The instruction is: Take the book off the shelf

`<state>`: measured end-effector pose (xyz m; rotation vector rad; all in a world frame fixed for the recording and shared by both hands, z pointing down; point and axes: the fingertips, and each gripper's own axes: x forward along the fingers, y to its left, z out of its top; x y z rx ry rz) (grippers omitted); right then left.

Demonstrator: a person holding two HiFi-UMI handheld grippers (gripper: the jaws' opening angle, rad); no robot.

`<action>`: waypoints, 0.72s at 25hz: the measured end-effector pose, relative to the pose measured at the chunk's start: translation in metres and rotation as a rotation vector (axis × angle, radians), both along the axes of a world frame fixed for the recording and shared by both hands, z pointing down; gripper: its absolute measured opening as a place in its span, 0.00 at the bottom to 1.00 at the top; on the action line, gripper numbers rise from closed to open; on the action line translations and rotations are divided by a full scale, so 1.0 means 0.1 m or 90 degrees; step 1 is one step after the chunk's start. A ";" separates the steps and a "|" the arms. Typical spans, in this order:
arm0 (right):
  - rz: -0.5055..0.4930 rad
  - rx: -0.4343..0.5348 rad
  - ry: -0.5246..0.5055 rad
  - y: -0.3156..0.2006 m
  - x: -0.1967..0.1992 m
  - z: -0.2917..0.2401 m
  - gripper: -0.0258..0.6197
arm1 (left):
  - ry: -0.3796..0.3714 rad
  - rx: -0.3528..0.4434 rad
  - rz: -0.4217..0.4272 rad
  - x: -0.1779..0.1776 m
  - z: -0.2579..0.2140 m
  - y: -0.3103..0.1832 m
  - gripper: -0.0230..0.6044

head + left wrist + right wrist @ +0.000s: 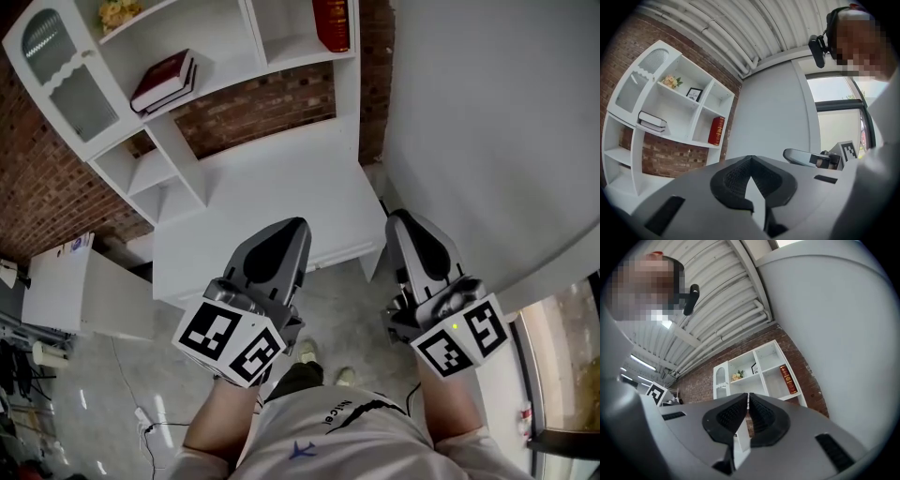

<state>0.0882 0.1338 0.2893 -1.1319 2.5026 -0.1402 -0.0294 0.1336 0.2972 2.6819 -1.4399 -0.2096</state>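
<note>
An upright red book (331, 23) stands in a right-hand compartment of the white shelf unit (225, 56), far above and ahead of both grippers. It also shows in the left gripper view as the red book (716, 131) and in the right gripper view as the red book (788, 379). Two dark red books (164, 82) lie stacked flat on a shelf further left. My left gripper (291, 227) and right gripper (403, 219) are held low over the white desk, well short of the shelf. Both are shut with nothing between the jaws: left gripper (750, 159), right gripper (748, 397).
A white desk (272, 187) juts out under the shelf unit. A grey wall (487, 122) runs along the right. On the shelves are flowers (671, 81) and a small picture frame (694, 94). A white cabinet (56, 286) stands at the left, with cables on the floor (141, 412).
</note>
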 end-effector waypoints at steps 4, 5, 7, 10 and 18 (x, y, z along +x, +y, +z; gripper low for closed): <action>-0.003 -0.010 0.023 -0.09 -0.05 0.08 0.07 | 0.003 -0.004 0.016 0.08 0.06 -0.13 0.05; -0.003 -0.015 0.027 -0.13 -0.07 0.11 0.07 | 0.004 -0.007 0.021 0.10 0.08 -0.17 0.05; -0.002 -0.024 0.035 -0.23 -0.11 0.14 0.07 | 0.005 -0.011 0.028 0.11 0.09 -0.28 0.05; 0.005 -0.026 0.047 -0.41 -0.15 0.15 0.07 | 0.005 -0.009 0.034 0.11 0.10 -0.47 0.05; 0.020 -0.023 0.072 -1.12 -0.53 0.16 0.07 | 0.008 0.005 0.049 -0.18 0.11 -1.20 0.05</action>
